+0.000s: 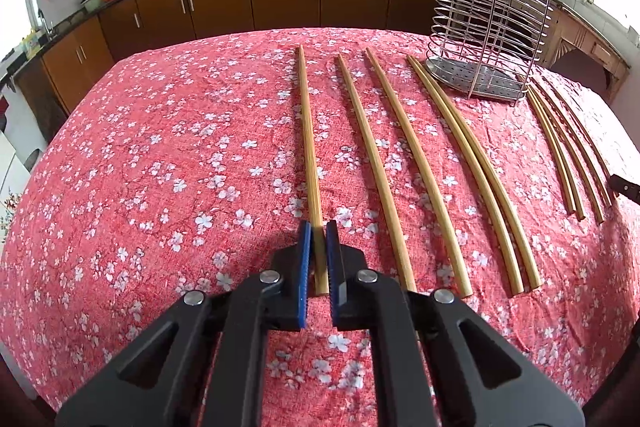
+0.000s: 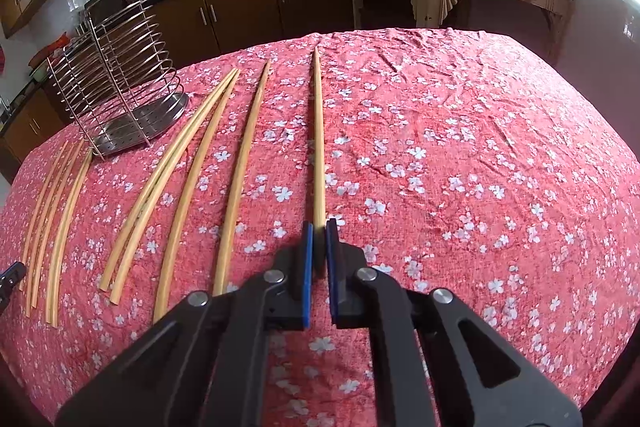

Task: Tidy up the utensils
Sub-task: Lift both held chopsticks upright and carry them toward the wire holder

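Two pairs of blue-padded fingers (image 1: 308, 259) (image 2: 307, 259), each clamped on one slim bamboo chopstick (image 1: 308, 147) (image 2: 319, 147).

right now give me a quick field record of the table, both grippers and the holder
surface: red floral tablecloth
left gripper: shut on the leftmost chopstick, near end
right gripper: shut on the rightmost chopstick, near end
loose chopsticks: eight lying in a row between them, roughly parallel
wire utensil holder: upright at the far side, nothing in it
task state: no chopstick in the holder yet
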Tool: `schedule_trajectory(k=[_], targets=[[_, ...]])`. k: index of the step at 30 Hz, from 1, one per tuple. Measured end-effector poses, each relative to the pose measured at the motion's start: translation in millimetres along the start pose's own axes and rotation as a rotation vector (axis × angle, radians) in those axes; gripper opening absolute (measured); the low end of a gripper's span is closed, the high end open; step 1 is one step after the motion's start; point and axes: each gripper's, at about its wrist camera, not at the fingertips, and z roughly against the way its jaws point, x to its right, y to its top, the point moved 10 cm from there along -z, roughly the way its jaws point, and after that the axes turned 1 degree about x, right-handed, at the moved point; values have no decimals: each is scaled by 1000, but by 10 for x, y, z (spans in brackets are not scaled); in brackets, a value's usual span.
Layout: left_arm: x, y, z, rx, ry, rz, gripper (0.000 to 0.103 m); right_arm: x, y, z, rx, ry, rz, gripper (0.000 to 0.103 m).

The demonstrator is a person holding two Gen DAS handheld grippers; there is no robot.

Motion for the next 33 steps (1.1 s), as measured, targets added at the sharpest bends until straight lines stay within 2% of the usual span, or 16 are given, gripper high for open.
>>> schedule_trajectory(k=[3, 6, 14, 20, 33], targets=[[-46, 22, 47, 9, -2, 8, 7, 7, 82, 153, 62, 9, 8, 7], [-122, 156, 187, 62, -13, 23, 7, -13, 194, 391, 145, 9, 28, 7], [-237, 597, 802, 274, -44, 82, 7, -2, 559, 974, 350, 56, 13, 7], [-266, 989, 1161, 405, -68, 117, 7, -8, 843, 1254, 449, 96, -26, 7], [-268, 1391, 1347, 488, -70, 146, 7, -76, 1443, 1538, 568, 131, -60, 7]])
